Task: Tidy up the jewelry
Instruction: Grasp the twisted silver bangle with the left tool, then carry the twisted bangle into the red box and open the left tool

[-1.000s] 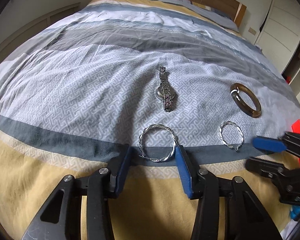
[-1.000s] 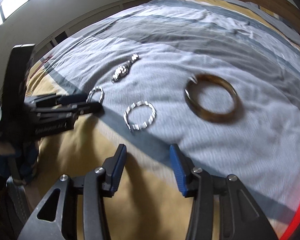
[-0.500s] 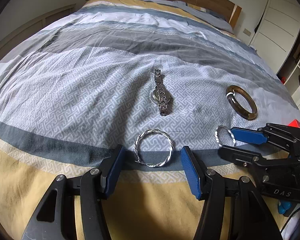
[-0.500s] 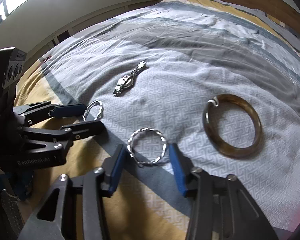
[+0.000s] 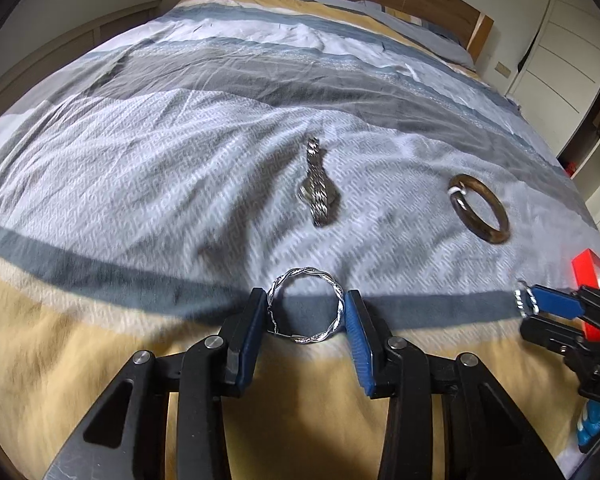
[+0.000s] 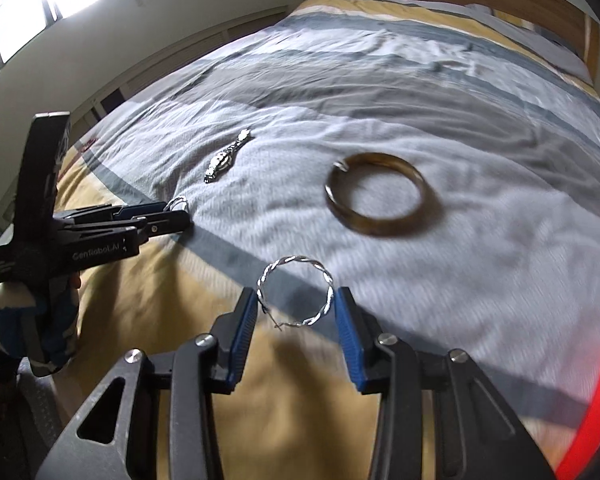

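Your left gripper (image 5: 305, 320) is closing on a twisted silver hoop (image 5: 305, 306) at lower centre, your right gripper (image 6: 295, 307) seemingly clamps its twin (image 6: 296, 292), whose window-side view alone shows your gloved hand (image 6: 40, 320).

"GenRobot.AI" stands on the left gripper (image 6: 178, 216); "DA" on the right gripper (image 5: 526, 312).

Two twisted silver hoops (image 5: 306, 306) (image 6: 296, 292), one brown bangle (image 6: 376, 205), one silver watch (image 5: 318, 192), two grippers (image 5: 305, 320) (image 6: 296, 310).
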Tool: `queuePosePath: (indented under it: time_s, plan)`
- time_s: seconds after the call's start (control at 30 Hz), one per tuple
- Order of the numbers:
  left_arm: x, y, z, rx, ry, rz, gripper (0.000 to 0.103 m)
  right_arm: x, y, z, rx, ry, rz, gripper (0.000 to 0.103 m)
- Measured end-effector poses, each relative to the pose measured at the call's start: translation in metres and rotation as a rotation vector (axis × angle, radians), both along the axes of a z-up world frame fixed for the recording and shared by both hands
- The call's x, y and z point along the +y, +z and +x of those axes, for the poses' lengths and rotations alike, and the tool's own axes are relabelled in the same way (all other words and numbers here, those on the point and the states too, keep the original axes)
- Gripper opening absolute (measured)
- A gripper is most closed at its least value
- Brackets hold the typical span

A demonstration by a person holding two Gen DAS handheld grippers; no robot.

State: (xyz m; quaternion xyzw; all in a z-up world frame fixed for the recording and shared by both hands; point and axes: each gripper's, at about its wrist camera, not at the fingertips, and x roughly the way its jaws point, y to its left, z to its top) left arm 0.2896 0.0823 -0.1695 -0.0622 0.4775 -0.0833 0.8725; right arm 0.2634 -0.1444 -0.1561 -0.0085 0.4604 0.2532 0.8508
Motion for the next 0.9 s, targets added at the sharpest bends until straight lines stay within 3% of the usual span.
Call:
queuePosePath:
  time_s: [0.5,0.67,0.9]
  plan:
    - [-0.067,0.046,-0.082,-0.024,-0.110,-0.042,0.039,-0.099,0.047,-0.111,-0.056,-0.189,0.061,0.037]
    - [-0.118,0.064,-0.102,-0.041,-0.203,-0.063,0.039,-0.162,0.055,-0.150,-0.081,-0.317,0.043,0.038]
    - [-0.209,0.078,-0.127,-0.046,-0.375,-0.068,0.039,-0.253,0.045,-0.191,-0.061,-0.496,0.030,0.038]
